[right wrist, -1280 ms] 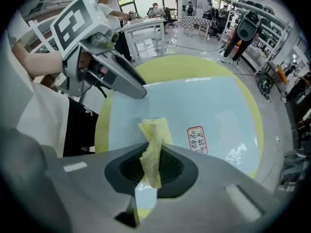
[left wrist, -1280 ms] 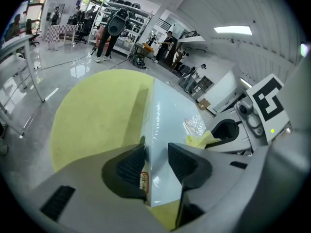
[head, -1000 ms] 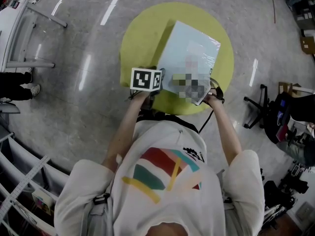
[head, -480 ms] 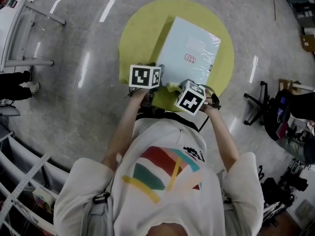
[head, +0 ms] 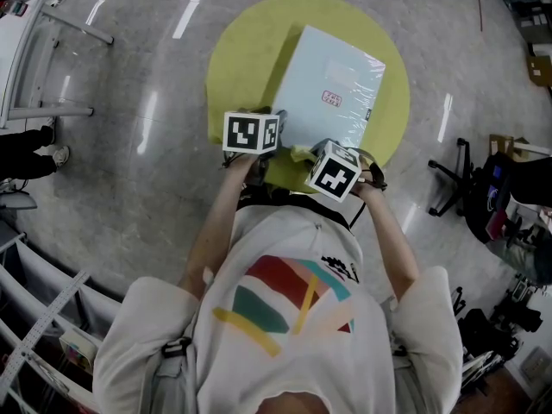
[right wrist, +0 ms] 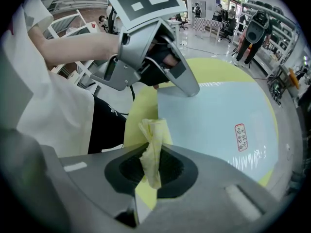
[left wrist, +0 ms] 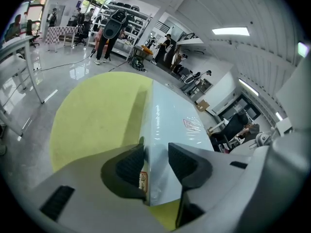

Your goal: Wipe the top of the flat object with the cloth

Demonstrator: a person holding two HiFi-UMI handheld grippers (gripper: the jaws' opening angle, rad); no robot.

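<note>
A pale blue flat box (head: 332,89) lies on a round yellow table (head: 246,59). My left gripper (head: 280,142) holds the box's near left corner. In the left gripper view its jaws (left wrist: 155,154) stand on either side of the box's edge (left wrist: 167,115), one pad against the side and one on the top. My right gripper (head: 304,155) is at the box's near edge, shut on a bunched yellow cloth (right wrist: 153,144). The cloth sticks up from between the jaws (right wrist: 153,166). The right gripper view shows the box top (right wrist: 214,115) ahead, with the left gripper (right wrist: 187,89) clamped on its corner.
A black office chair (head: 448,188) stands on the floor to the right of the table. A white metal frame (head: 52,59) stands at the far left. The left gripper view shows people and shelving (left wrist: 112,25) far behind the table.
My right gripper with the cloth has come back across the box top towards its near edge. The left gripper has kept its place on the corner.
</note>
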